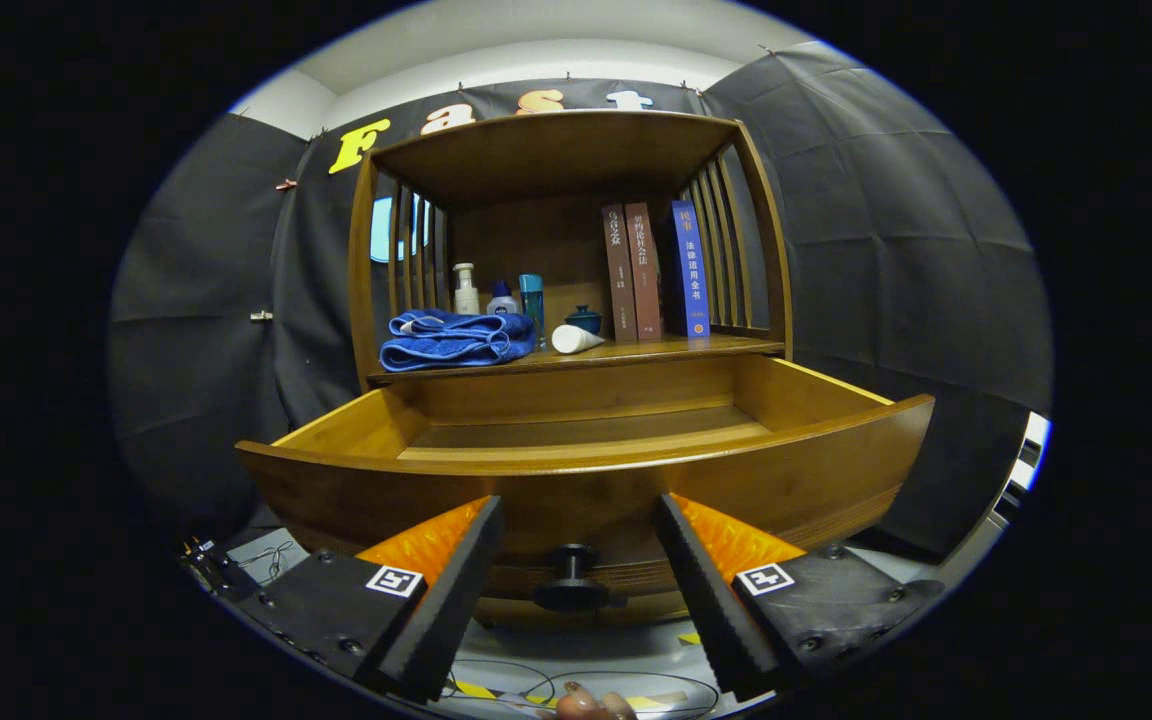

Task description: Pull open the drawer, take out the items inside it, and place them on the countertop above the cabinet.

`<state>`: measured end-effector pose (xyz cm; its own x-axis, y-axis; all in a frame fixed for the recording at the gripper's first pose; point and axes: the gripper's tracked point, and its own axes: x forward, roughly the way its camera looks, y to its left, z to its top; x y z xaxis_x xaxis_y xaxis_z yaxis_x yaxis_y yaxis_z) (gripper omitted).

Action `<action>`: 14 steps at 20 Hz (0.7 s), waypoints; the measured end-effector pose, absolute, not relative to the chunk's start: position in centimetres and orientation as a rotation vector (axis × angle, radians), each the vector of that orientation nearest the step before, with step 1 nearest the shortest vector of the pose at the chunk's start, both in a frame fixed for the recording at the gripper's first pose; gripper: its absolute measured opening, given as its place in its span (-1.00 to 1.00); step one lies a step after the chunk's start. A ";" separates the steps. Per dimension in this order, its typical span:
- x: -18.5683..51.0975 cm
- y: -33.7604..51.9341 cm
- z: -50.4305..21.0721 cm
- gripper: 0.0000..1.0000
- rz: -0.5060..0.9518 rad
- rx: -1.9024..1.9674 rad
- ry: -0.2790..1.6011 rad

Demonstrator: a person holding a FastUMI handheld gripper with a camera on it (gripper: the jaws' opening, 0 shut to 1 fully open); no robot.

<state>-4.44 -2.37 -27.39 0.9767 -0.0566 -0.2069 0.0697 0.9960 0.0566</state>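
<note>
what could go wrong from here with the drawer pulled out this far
1. The drawer is pulled far out; more pull on the knob could bring it off its runners.
2. The open gripper straddles the knob untouching; lifting straight up could catch the drawer front.
3. The countertop is crowded by the blue towel.

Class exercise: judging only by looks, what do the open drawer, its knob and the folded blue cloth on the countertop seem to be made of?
Drawer: apparently wood with a smooth, slightly glossy brown finish; faint grain shows. Knob: dark, possibly metal or painted wood, unclear, sitting between the open gripper fingers, untouched. Blue towel: soft fabric, likely terry, from its plump rolled folds.
</note>
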 end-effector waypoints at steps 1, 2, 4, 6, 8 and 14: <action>-4.4 -2.3 -27.3 0.97 -0.066 0.065 0.209; -4.3 -2.1 -27.1 0.98 -0.069 0.055 0.206; -3.9 -2.0 -26.7 0.98 -0.067 0.033 0.195; -3.0 -1.9 -26.5 0.98 -0.061 0.035 0.194; -1.3 -2.1 -26.5 0.99 -0.058 0.035 0.195; 4.6 -2.3 -26.3 0.98 -0.055 0.033 0.185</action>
<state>4.63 -2.30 -26.27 0.9814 -0.0518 -0.1848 0.0580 0.9979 0.0281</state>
